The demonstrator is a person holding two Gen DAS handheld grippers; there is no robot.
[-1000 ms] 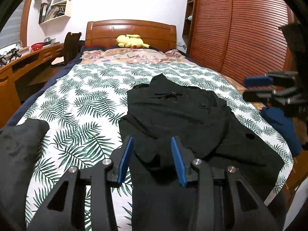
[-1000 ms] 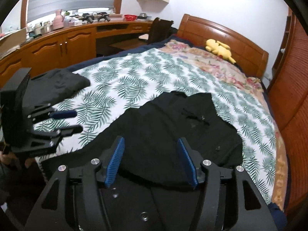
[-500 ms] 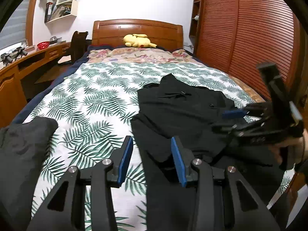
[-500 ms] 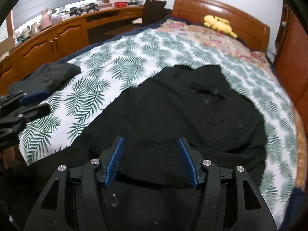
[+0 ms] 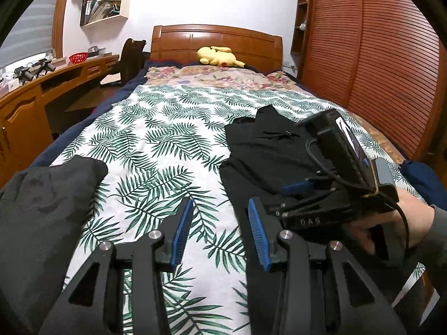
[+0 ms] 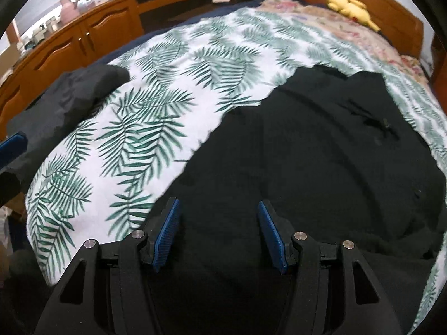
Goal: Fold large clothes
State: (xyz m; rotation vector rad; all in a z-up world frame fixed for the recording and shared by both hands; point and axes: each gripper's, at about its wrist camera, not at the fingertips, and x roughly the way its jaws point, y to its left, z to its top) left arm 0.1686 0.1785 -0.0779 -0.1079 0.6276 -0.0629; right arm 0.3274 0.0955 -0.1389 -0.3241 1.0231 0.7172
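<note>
Black garment spread on the bed, both tools hovering apart

Garment first: the black garment (image 6: 321, 153) lies spread over the right half of the bed, on the leaf-print bedspread (image 5: 156, 150). We cannot make out its folds or its sleeves, since the dark cloth swallows detail, and its near hem runs out of sight beneath the tools in both views. A small clasp or drawstring shows near its far end, too small to read.

Our right tool (image 6: 218, 231) hangs over the garment's near part with its blue pads apart and nothing pinched between them; whether the fingertips touch the cloth we cannot tell. In the left wrist view that same tool (image 5: 296, 189) is carried by a hand (image 5: 385, 229) with a grey sleeve cut off by the frame.

Our left tool (image 5: 220, 223) stands with its jaws parted over the garment's left edge, empty.

A second dark garment (image 5: 42, 195) lies bunched at the bed's left edge, partly cropped. Farther off, a yellow plush toy (image 5: 216, 55) rests by the wooden headboard (image 5: 218, 39).
</note>
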